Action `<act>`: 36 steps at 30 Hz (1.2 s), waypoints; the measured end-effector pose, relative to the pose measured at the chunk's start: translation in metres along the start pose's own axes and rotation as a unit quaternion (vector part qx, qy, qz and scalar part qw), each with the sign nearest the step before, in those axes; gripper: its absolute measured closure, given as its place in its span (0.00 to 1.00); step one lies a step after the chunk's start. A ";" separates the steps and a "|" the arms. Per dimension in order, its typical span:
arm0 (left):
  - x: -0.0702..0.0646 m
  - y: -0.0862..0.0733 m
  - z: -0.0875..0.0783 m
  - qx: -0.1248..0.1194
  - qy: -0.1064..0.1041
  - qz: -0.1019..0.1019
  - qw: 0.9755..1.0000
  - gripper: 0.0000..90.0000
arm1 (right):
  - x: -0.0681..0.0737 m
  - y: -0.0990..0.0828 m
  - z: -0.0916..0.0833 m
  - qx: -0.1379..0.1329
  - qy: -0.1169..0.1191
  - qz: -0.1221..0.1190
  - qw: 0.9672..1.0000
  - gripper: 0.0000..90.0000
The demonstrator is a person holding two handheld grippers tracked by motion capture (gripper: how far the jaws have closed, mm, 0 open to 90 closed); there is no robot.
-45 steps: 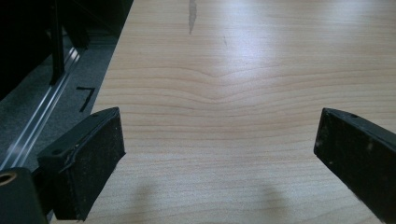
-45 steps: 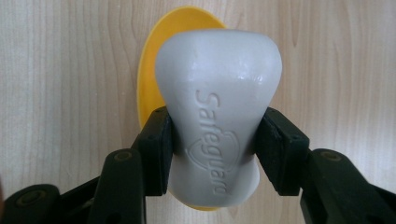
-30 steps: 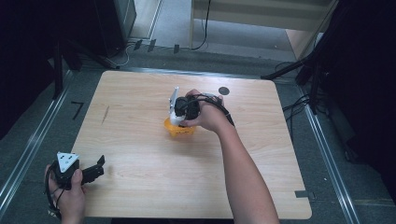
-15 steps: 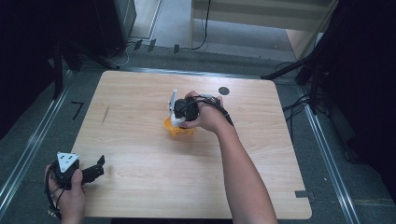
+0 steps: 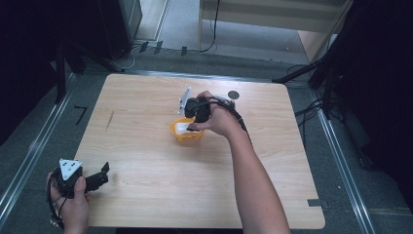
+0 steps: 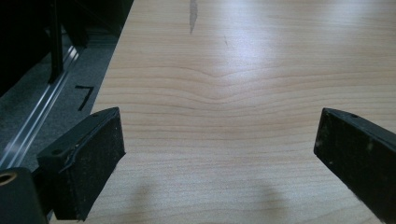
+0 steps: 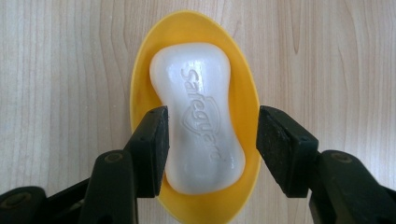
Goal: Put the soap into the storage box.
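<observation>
A white soap bar (image 7: 201, 121) with embossed lettering lies in an oval yellow dish (image 7: 196, 28) on the wooden table. My right gripper (image 7: 212, 135) points down over it, one jaw on each side of the bar. Its jaws have just been opening: the left pad (image 7: 156, 144) sits at the bar's edge, and a gap shows at the right pad (image 7: 275, 144). In the high view this right gripper (image 5: 191, 126) is over the dish (image 5: 187, 134) at mid table. My left gripper (image 5: 100, 175) rests open near the front left corner, and the left gripper (image 6: 217, 140) has bare wood between its jaws.
A small dark round mark (image 5: 234, 94) lies on the table (image 5: 146, 156) behind the right hand. Metal floor rails (image 5: 29, 161) run along the table's left side, and black stands and cables (image 5: 311, 78) crowd the right. The table's front edge is close to the left hand.
</observation>
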State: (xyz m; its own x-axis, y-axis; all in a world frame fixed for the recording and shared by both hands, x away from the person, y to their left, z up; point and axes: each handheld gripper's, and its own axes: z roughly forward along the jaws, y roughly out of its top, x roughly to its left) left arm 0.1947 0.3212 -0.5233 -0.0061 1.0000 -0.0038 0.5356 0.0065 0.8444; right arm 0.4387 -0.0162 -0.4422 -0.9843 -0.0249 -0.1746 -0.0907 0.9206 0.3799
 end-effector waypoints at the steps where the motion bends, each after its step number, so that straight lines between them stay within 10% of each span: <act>1: 0.000 0.000 0.000 0.000 0.000 0.000 1.000 0.02 | 0.001 -0.002 -0.002 -0.003 0.000 0.005 1.000 0.51; 36: -0.002 0.000 0.000 0.002 0.004 0.009 1.000 0.02 | 0.026 -0.066 -0.029 -0.042 0.005 0.125 0.991 0.30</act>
State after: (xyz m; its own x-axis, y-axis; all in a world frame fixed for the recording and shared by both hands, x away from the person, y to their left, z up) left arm 0.1949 0.3193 -0.5234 -0.0038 0.9999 0.0165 0.5397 -0.0118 0.8418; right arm 0.4145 -0.0887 -0.4451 -0.9791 0.1955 -0.0563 0.1444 0.8626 0.4849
